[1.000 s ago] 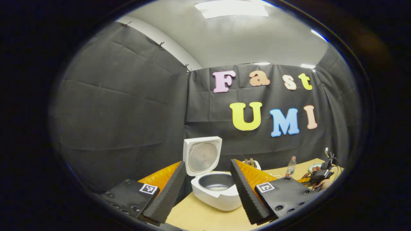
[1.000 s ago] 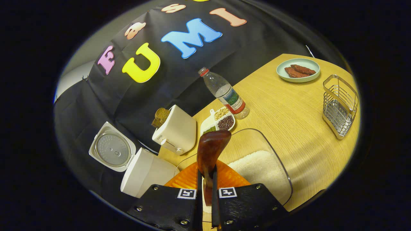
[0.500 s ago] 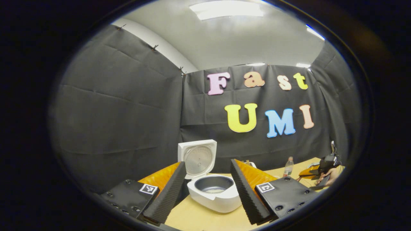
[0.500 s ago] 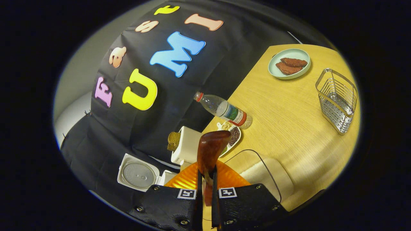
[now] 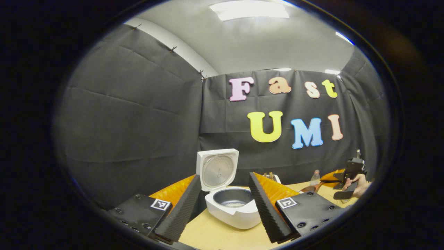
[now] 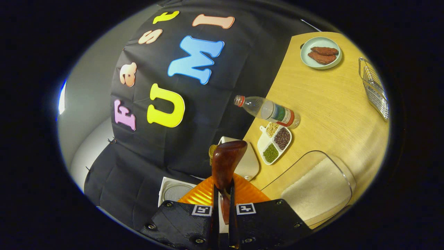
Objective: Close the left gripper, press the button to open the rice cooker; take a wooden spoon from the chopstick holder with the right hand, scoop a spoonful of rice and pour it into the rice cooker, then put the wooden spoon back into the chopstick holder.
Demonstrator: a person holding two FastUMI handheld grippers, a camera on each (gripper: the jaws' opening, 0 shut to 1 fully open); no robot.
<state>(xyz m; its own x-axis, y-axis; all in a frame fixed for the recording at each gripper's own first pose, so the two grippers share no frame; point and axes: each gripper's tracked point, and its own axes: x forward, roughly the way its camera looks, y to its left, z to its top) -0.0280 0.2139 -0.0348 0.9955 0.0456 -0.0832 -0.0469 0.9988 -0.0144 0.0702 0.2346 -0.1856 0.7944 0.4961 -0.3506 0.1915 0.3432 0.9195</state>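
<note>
In the left gripper view we see the white rice cooker (image 5: pixel 227 194), lid raised and pot bare, between the left gripper's (image 5: pixel 224 205) wide-parted, empty fingers. In the right gripper view we see the right gripper's (image 6: pixel 222 211) fingers clamped on the glossy brown wooden spoon (image 6: pixel 226 166), its bowl before the cooker; right of the cooker, a rice tub (image 6: pixel 317 189) on the worktop (image 6: pixel 329 100).

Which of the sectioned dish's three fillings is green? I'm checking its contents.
In the right gripper view, the green filling lies in the dish at the end nearest the rice container; the middle is dark, the end toward the bottle pale.
</note>
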